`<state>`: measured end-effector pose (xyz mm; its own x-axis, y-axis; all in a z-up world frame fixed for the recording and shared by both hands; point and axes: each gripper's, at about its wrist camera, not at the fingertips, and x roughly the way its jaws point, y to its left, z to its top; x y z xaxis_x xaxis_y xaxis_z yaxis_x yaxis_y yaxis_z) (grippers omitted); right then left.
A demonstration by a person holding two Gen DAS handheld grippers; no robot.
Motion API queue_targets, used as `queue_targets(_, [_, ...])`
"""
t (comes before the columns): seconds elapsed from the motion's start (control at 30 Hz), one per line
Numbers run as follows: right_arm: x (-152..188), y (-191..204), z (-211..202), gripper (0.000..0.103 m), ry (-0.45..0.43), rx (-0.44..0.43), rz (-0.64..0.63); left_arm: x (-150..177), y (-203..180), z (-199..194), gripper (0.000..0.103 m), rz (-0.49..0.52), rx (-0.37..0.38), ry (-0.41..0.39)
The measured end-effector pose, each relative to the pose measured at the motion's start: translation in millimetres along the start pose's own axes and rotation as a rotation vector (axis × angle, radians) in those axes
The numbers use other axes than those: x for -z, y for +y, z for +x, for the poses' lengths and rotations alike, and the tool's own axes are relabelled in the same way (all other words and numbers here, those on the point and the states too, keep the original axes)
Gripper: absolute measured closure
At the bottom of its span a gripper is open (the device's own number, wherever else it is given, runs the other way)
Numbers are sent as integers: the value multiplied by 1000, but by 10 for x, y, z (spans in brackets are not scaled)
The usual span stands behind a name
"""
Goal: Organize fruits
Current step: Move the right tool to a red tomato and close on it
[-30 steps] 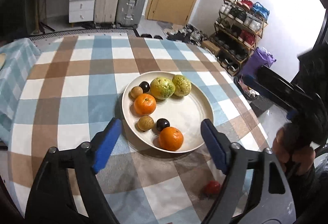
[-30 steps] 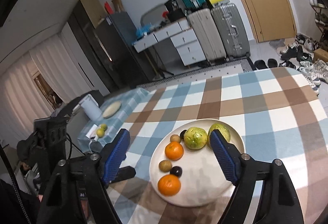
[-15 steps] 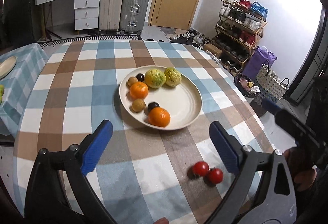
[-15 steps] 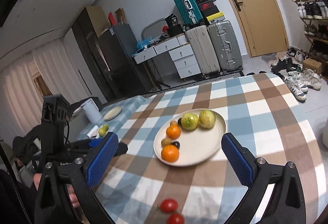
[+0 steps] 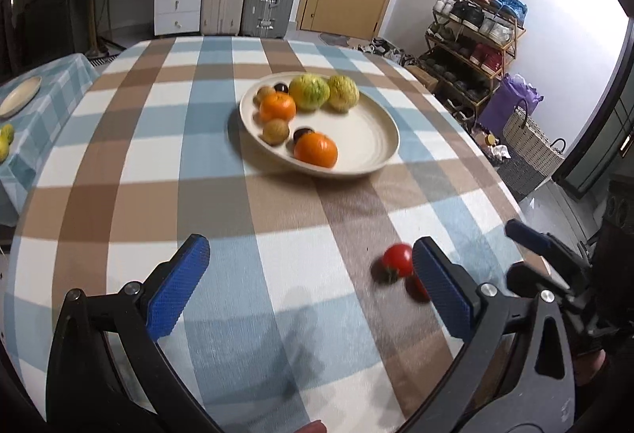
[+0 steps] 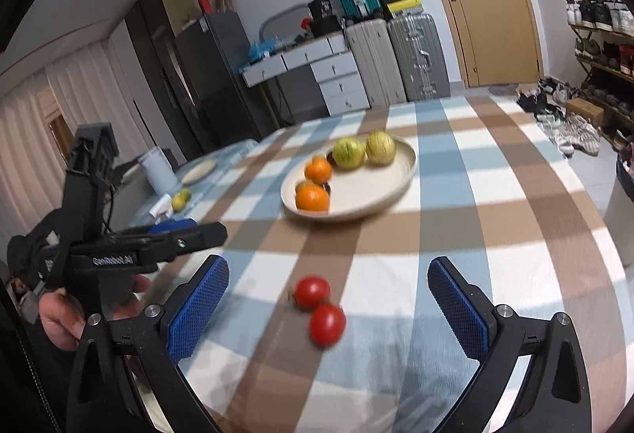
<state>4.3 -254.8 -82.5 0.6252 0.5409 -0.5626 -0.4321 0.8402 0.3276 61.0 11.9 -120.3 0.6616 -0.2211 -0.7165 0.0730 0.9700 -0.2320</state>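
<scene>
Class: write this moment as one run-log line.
left gripper: opening, empty | right gripper: open, empty | two tomatoes: on tablecloth | plate: holds fruit

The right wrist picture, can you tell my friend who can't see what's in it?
Two red tomatoes lie side by side on a checked tablecloth between the open right gripper's blue pads. Farther back sits a cream plate of oranges and green fruit; the left gripper is at the left.

Each view looks forward and downward along its own tongs from the near edge of the checked tabletop, facing the far edge. The left view sits left of the right one. Both share the plate mid-tabletop and two tomatoes close by.
</scene>
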Motion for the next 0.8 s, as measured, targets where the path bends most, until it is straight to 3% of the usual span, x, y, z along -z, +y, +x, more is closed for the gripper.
queue_targets(0.17, [181, 10, 177, 0, 86, 15, 1, 119, 21, 22, 1, 10, 7, 19])
queue_targets(0.27, [234, 30, 240, 1, 103, -16, 3, 163, 43, 31, 1, -1, 16, 28])
queue_targets(0.43, [254, 75, 353, 4, 144, 8, 0, 199, 78, 31, 1, -3, 25, 33])
queue_targets(0.63, [259, 43, 488, 29, 204, 32, 12, 221, 116, 60, 1, -19, 33, 43])
queue_targets(0.7, [272, 36, 520, 42, 219, 32, 15, 228, 128, 84, 1, -20, 35, 50])
queue_targets(0.8, [276, 31, 522, 47, 220, 33, 16, 231, 150, 119, 1, -28, 41, 60])
